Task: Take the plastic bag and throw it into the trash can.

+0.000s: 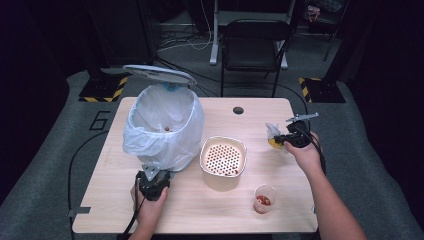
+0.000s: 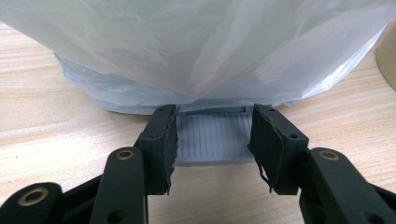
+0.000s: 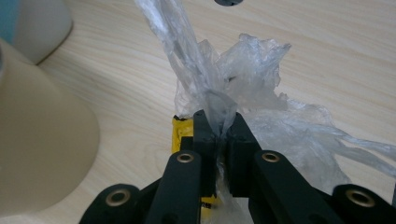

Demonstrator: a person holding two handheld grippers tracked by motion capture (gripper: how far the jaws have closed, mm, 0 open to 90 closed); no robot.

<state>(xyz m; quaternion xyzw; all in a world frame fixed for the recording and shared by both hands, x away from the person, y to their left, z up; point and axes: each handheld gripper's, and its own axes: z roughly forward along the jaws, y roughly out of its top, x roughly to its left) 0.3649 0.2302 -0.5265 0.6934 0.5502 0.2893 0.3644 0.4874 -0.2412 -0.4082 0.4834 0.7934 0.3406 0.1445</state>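
Observation:
A pedal bin (image 1: 162, 127) lined with a white bag (image 2: 196, 46) stands at the table's left, its lid (image 1: 159, 73) raised. At the bin's foot my left gripper (image 1: 154, 176) is shut on the grey ribbed pedal (image 2: 210, 133), one jaw on each side of it. On the right of the table my right gripper (image 1: 286, 139) holds a crumpled clear plastic bag (image 1: 273, 132) a little above the wood. In the right gripper view the jaws (image 3: 220, 133) pinch the film (image 3: 243, 70) tight, and something yellow (image 3: 180, 133) shows inside the bag just below them.
A beige bowl with a perforated insert (image 1: 223, 159) stands mid-table beside the bin. A small clear cup with red contents (image 1: 264, 198) sits near the front edge. The tabletop has a cable hole (image 1: 238, 110) at the back; a black chair (image 1: 252, 47) stands behind.

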